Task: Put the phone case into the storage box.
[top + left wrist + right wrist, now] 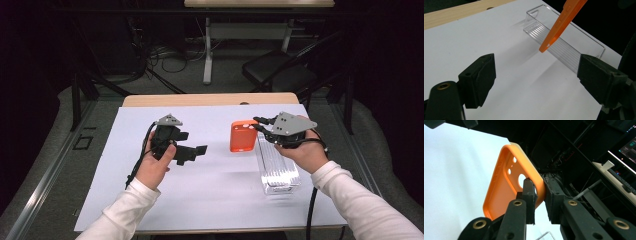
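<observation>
White paper covers the table point(150, 200), where the right gripper point(261, 129), clamping the orange silicone phone case point(243, 136), should lower it toward five o'clock into the clear ribbed plastic tray point(278, 170), left gripper point(192, 151) open and clear.

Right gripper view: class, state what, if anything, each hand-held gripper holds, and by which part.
The right hand-held gripper clamps the orange phone case by its edge beside the camera cutout. The left hand-held gripper holds nothing; its jaws are open.
</observation>
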Action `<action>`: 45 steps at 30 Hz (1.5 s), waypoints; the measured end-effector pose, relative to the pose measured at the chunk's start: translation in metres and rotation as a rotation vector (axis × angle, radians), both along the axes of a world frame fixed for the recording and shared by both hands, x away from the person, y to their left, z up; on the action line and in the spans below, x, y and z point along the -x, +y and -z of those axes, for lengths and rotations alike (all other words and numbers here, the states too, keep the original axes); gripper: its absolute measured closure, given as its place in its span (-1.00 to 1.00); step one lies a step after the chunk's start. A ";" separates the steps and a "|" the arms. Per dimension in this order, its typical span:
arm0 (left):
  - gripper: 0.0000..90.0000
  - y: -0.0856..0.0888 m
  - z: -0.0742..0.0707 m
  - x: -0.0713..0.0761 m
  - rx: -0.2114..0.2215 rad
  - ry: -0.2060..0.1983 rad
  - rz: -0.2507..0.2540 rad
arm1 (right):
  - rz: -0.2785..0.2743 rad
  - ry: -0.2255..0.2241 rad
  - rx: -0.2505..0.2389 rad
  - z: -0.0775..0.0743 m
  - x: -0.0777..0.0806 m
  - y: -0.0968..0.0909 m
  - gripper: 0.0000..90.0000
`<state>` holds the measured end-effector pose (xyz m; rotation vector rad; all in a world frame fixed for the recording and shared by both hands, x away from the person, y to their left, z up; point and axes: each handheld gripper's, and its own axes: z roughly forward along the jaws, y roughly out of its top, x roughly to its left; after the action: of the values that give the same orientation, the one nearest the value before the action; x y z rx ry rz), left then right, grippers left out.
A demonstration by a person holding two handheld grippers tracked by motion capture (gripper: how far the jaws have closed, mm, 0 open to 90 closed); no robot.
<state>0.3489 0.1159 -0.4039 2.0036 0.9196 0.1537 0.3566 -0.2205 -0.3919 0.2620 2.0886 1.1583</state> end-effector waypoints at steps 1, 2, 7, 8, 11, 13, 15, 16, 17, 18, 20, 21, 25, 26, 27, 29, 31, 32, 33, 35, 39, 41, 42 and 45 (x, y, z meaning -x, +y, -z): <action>-0.65 0.000 0.001 0.000 -0.004 0.001 -0.005 | 0.001 -0.003 0.002 0.000 -0.001 -0.001 0.77; -0.65 -0.001 0.002 0.000 -0.004 0.004 -0.013 | 0.002 -0.004 0.003 -0.001 -0.002 -0.002 0.77; -0.66 -0.001 0.006 0.000 -0.057 -0.011 -0.049 | 0.012 -0.005 0.013 -0.002 -0.004 -0.005 0.77; -0.66 -0.001 0.007 0.000 -0.060 -0.012 -0.052 | 0.015 -0.006 0.017 -0.003 -0.004 -0.006 0.77; -0.66 0.000 0.010 0.001 -0.086 -0.012 -0.052 | 0.025 -0.009 0.025 -0.006 -0.006 -0.008 0.77; -0.69 0.001 0.011 0.002 -0.074 -0.021 -0.058 | 0.028 -0.010 0.026 -0.007 -0.008 -0.010 0.77; -0.72 0.005 0.012 0.003 -0.054 -0.019 -0.058 | 0.031 -0.011 0.034 -0.009 -0.010 -0.012 0.77; -0.74 0.006 0.012 0.004 -0.039 -0.022 -0.070 | 0.033 -0.014 0.035 -0.010 -0.011 -0.012 0.77; -0.75 0.009 0.012 0.004 -0.028 -0.025 -0.071 | 0.037 -0.014 0.037 -0.011 -0.012 -0.013 0.77; -0.75 0.011 0.013 0.005 -0.022 -0.029 -0.077 | 0.040 -0.017 0.041 -0.012 -0.013 -0.014 0.77; -0.75 0.016 0.013 0.004 -0.028 -0.027 -0.084 | 0.046 -0.020 0.041 -0.013 -0.015 -0.016 0.77; -0.75 0.019 0.012 0.003 -0.030 -0.030 -0.093 | 0.048 -0.022 0.042 -0.014 -0.016 -0.017 0.77; -0.75 0.030 0.012 0.003 -0.038 -0.022 -0.133 | 0.056 -0.029 0.044 -0.018 -0.020 -0.019 0.77; -0.75 0.032 0.012 0.003 -0.045 -0.014 -0.138 | 0.058 -0.029 0.047 -0.019 -0.021 -0.020 0.77; -0.74 0.033 0.012 0.002 -0.050 -0.012 -0.138 | 0.061 -0.032 0.047 -0.019 -0.022 -0.020 0.77; -0.74 0.035 0.013 0.003 -0.041 -0.014 -0.137 | 0.064 -0.037 0.045 -0.020 -0.025 -0.021 0.77; -0.74 0.035 0.014 0.004 -0.040 -0.013 -0.128 | 0.068 -0.037 0.045 -0.020 -0.026 -0.023 0.77; -0.74 0.035 0.015 0.004 -0.037 -0.017 -0.132 | 0.069 -0.039 0.048 -0.020 -0.027 -0.023 0.77; -0.74 0.035 0.015 0.004 -0.038 -0.013 -0.128 | 0.071 -0.040 0.051 -0.020 -0.028 -0.024 0.77; -0.74 0.036 0.017 0.005 -0.028 -0.016 -0.128 | 0.075 -0.041 0.053 -0.020 -0.030 -0.025 0.77; -0.74 0.036 0.017 0.007 -0.002 -0.016 -0.112 | 0.090 -0.045 0.050 -0.020 -0.033 -0.031 0.77; -0.74 0.035 0.017 0.009 0.000 -0.020 -0.107 | 0.098 -0.047 0.054 -0.021 -0.035 -0.033 0.77; -0.74 0.035 0.017 0.009 0.003 -0.020 -0.109 | 0.105 -0.048 0.059 -0.021 -0.036 -0.035 0.77; -0.74 0.035 0.018 0.009 0.002 -0.017 -0.104 | 0.121 -0.053 0.063 -0.023 -0.038 -0.040 0.77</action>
<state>0.3394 0.1512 -0.4220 1.9504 1.0130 0.2277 0.3944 -0.2606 -0.3694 0.3203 2.0299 1.0152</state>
